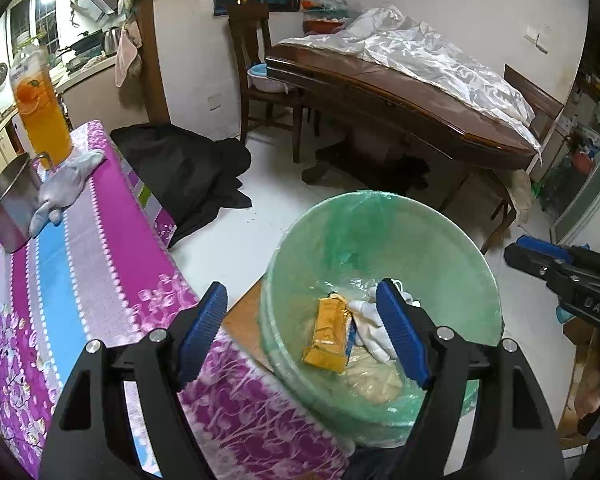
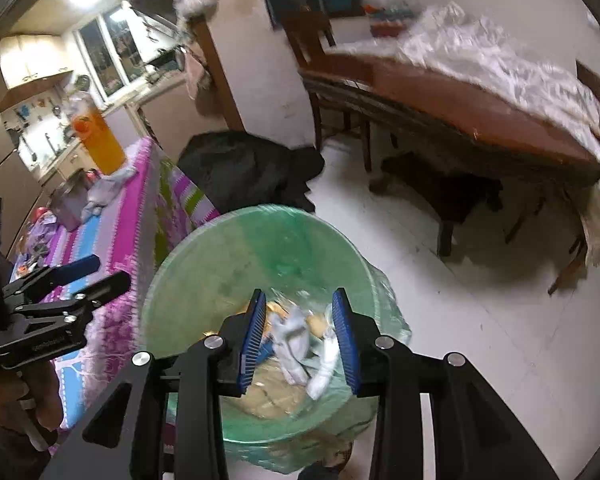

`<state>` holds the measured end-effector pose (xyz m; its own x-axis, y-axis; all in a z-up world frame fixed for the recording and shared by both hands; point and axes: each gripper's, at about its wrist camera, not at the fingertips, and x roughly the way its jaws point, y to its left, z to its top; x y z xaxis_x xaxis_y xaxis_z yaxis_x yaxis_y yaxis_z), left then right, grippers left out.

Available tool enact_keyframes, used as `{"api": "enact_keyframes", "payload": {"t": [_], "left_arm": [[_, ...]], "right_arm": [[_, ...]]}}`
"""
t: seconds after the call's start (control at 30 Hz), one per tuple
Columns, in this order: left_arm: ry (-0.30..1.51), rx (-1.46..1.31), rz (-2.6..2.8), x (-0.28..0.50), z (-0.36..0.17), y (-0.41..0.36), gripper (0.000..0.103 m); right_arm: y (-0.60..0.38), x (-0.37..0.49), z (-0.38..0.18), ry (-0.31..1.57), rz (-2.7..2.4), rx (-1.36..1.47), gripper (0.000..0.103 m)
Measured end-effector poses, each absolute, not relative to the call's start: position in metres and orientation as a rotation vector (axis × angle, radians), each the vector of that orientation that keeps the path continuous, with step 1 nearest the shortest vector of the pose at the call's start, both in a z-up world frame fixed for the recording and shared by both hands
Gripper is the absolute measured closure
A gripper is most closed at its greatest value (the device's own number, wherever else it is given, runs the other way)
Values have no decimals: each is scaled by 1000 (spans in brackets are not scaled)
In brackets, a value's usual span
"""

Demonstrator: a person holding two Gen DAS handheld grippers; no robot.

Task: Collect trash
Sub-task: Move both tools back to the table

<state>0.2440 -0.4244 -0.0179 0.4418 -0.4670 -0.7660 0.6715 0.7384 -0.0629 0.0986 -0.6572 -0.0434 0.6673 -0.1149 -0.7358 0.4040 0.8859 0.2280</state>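
1. Both claws hang over the green-lined bin: my left claw is spread wide and empty, my right claw spread too, pinching nothing.
2. One bin stands on the floor beside the worktop.
3. I judge a drop is finishing; next I must swing back to the worktop for more trash.
4. Inside lie one yellow wrapper and one crumpled white tissue clump.

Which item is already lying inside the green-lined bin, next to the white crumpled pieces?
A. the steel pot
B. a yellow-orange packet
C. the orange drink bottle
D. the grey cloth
B: a yellow-orange packet lies in the green-lined bin beside the white crumpled pieces.
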Motion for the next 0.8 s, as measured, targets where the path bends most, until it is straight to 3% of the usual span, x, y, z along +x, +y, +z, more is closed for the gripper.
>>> {"api": "enact_keyframes", "payload": {"t": [0.07, 0.13, 0.2, 0.8], "left_arm": [[836, 257, -702, 243, -13, -405, 30], [817, 252, -674, 243, -10, -385, 30], [811, 230, -634, 247, -10, -354, 30], [785, 16, -156, 293, -5, -26, 30]], "right_arm": [[-632, 96, -28, 731, -281, 345, 55], [-600, 96, -16, 668, -237, 294, 36], [-564, 101, -10, 621, -190, 249, 31], [-310, 201, -4, 650, 250, 114, 27]]}}
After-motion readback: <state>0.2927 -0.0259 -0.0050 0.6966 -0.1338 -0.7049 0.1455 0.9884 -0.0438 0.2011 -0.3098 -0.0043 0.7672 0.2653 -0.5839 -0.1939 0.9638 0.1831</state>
